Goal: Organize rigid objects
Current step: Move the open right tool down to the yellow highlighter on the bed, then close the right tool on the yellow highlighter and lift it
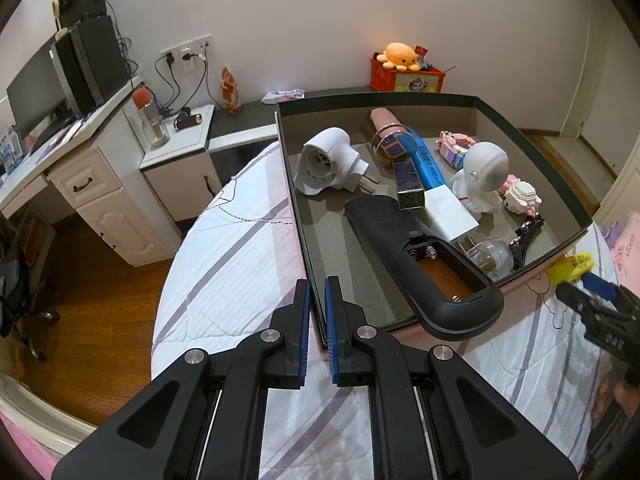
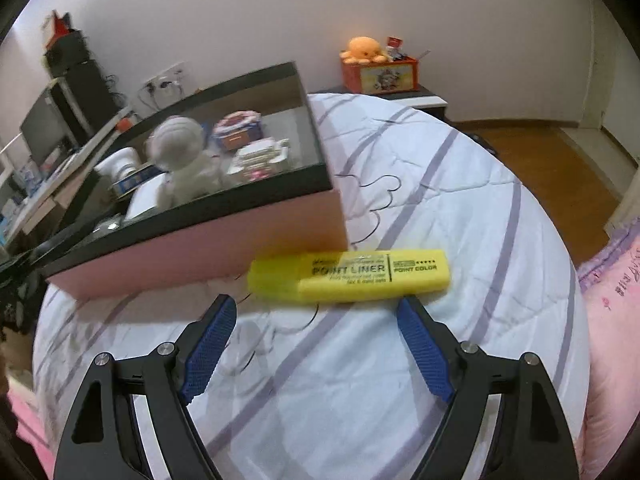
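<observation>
Left claw (image 1: 317, 312): jaws drawn almost together, nothing between the blue pads; it hovers over the bed's quilt at the near corner of the box.
Quilt (image 1: 240, 240): white with grey-purple stripes, covering the bed under both claws.
Box (image 1: 440, 98): open, dark-rimmed with pink outer walls, sitting on the quilt; at 1 o'clock from the left claw.
White hair dryer (image 1: 328, 164): in the box's left part, at 12 o'clock from the left claw.
Remote control (image 1: 420, 256): black, back up, battery bay uncovered; its near end overhangs the box's front rim, at 2 o'clock from the left claw.
Blue pen-like item (image 1: 426, 160): in the middle of the box, beside a white charger block (image 1: 450, 210).
Astronaut figure (image 1: 482, 172): white, upright, right of the charger block.
Building-block toys (image 1: 520, 194): pink and white, by the box's right wall.
Yellow highlighter (image 2: 348, 276): lies flat on the quilt outside the box, just beside its pink wall, at 12 o'clock from the right claw.
Right claw (image 2: 316, 312): jaws spread wide, empty; the highlighter lies just beyond the fingertips, untouched.
</observation>
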`<state>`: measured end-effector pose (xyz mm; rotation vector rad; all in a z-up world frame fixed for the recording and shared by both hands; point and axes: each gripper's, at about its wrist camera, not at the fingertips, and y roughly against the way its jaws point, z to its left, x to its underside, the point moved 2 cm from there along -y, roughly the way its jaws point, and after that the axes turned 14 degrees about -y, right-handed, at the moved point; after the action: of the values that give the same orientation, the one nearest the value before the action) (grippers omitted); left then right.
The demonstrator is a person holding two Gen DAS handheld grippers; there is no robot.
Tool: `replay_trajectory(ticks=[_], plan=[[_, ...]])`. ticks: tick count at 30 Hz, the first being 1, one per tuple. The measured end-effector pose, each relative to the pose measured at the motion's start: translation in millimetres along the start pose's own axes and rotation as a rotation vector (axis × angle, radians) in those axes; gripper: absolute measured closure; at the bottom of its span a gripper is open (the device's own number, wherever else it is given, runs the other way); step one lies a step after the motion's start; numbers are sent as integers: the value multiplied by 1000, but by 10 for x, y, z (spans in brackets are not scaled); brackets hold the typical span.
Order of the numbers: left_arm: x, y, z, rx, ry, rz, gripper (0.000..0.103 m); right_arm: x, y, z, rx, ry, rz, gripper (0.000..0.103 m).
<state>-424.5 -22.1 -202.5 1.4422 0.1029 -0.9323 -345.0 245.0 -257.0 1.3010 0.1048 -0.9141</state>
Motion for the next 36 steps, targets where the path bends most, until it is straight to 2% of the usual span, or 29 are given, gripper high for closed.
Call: replay_trajectory(ticks=[3,4,6,8,9,11,17,20,26,36], plan=[[-2,-1,4,-1,-2,0,96,-30,-25,38,15,-2,-4,8],[-1,0,4,-3,-1,0,96,-37,-59,68,8,14,-1,0],[-1,1,3,-3,-4,0,96,-39,-93,98,4,55,4,0],[-6,0,10,-3,-4,1,96,-66,-77,86,-47,84,8,1],[-6,2,7,-3,-5,2,96,-77,-60,58,-58,89,9,3],[-5,2,1,-8,-8,1,96,-105,-57,15,-36,109,4,21],[3,6,-4,-9,-8,0,97,-124,35,-163,-51,161,22,59],[7,5,2,-9,-4,0,96,-110,83,-234,-69,164,28,70],[8,-1,22,-1,21,1,97,-102,107,-335,-101,172,42,75],[-8,-16,-4,-17,25,10,97,-160,1,-161,-14,253,15,75]])
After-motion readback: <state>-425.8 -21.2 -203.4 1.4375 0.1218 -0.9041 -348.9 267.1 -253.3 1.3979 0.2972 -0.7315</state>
